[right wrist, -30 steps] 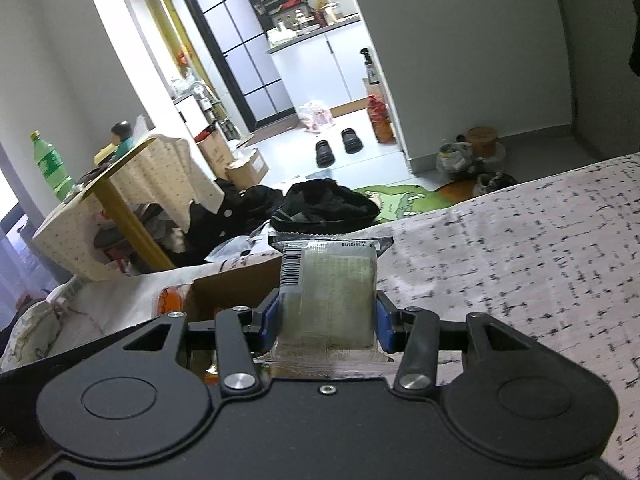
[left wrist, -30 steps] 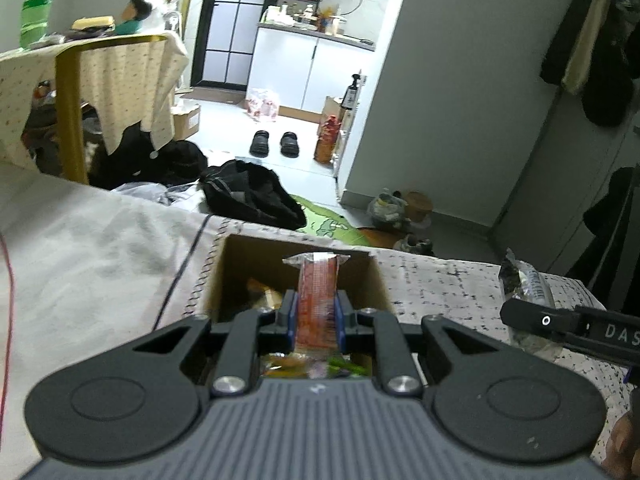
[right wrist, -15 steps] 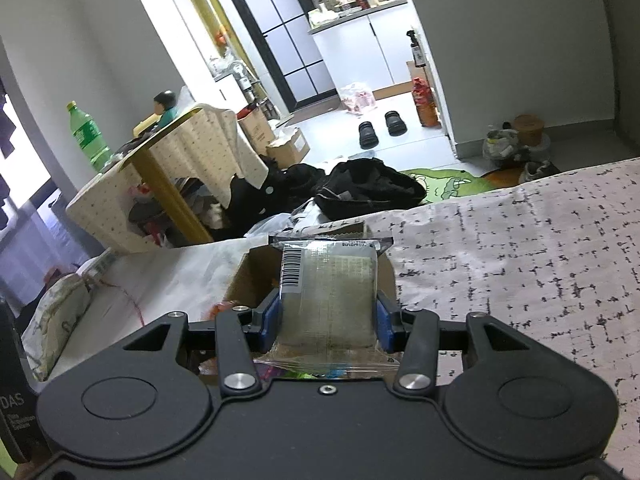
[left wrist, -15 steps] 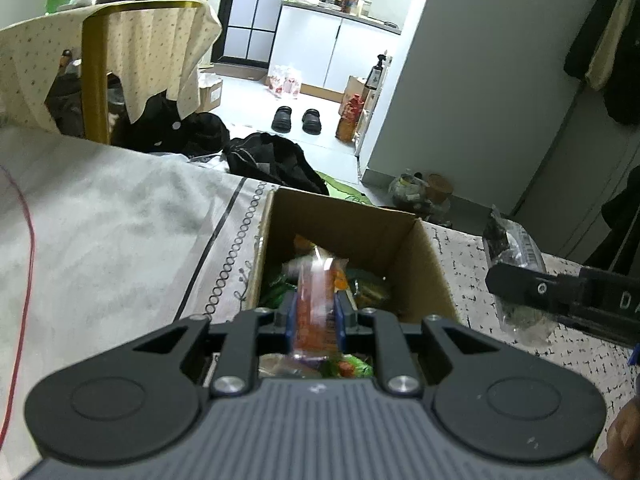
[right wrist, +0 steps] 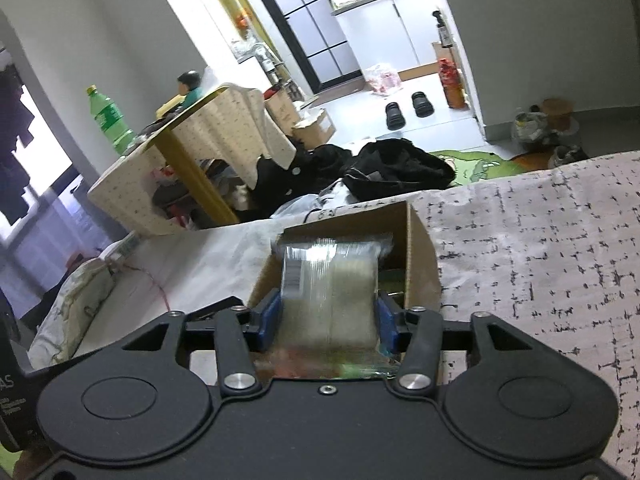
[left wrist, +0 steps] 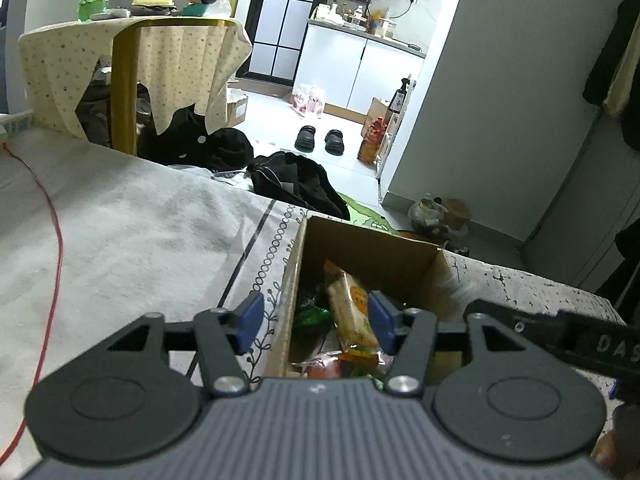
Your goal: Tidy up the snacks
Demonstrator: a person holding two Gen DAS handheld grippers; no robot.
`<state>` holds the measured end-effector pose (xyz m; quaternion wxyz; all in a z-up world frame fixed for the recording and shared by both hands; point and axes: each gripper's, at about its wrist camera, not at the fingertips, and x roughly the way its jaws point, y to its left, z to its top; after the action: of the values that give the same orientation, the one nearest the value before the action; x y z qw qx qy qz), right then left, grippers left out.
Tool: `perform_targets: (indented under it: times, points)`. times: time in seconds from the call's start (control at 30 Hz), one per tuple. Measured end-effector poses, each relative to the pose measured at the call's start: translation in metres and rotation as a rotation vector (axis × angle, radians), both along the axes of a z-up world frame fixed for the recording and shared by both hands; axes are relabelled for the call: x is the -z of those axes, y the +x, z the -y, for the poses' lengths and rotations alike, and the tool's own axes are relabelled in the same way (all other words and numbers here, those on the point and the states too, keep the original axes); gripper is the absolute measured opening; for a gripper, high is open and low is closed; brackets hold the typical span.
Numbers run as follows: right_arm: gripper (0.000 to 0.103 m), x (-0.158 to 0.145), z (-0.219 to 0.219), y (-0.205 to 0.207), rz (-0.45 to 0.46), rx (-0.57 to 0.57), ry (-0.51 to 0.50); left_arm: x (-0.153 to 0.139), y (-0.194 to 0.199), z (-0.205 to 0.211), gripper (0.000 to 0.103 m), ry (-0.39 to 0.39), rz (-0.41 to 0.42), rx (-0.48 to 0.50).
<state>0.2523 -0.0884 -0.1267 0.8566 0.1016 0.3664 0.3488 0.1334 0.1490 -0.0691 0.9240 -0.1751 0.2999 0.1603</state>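
Left hand-held gripper (left wrist: 312, 322): jaws spread wide, gripping nothing, hanging over the near left edge of the cardboard box (left wrist: 372, 246).
Orange snack packet (left wrist: 352, 312): lay loose and tilted in the box, just beside the right pad.
Right hand-held gripper (right wrist: 328, 322): clamped on a clear cracker pack (right wrist: 330, 280), held right above the box (right wrist: 418, 256).
Box: sat on the bed (left wrist: 120, 232).

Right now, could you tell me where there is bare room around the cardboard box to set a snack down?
Left of the cardboard box, the pale sheet lies bare out to the red cord. To its right, the speckled cover is bare too. Inside the box it is crowded with snack packets.
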Motion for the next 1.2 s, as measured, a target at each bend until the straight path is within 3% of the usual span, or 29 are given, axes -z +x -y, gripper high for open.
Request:
perform_targets:
  times: [0.17, 0.43, 0.63, 0.9, 1.03, 1.2]
  points:
    - [0.067, -0.006, 0.019, 0.001, 0.012, 0.047, 0.004, 0.002, 0.001, 0.002, 0.075, -0.015, -0.010, 0.009]
    - [0.076, 0.003, 0.061, 0.004, -0.007, 0.115, -0.035, 0.005, 0.004, 0.017, 0.079, -0.011, -0.041, 0.051]
    - [0.089, 0.003, 0.088, 0.001, -0.006, 0.130, -0.057, -0.001, 0.000, 0.031, 0.081, -0.024, -0.043, 0.091]
    - [0.101, -0.016, 0.115, -0.005, 0.016, 0.133, -0.050, -0.018, -0.008, 0.043, 0.093, -0.021, -0.059, 0.110]
    - [0.103, -0.028, 0.126, -0.008, 0.031, 0.134, -0.052, -0.030, -0.016, 0.048, 0.103, -0.023, -0.051, 0.108]
    - [0.103, -0.038, 0.141, -0.012, 0.014, 0.126, -0.047, -0.041, -0.024, 0.054, 0.103, -0.002, -0.060, 0.118]
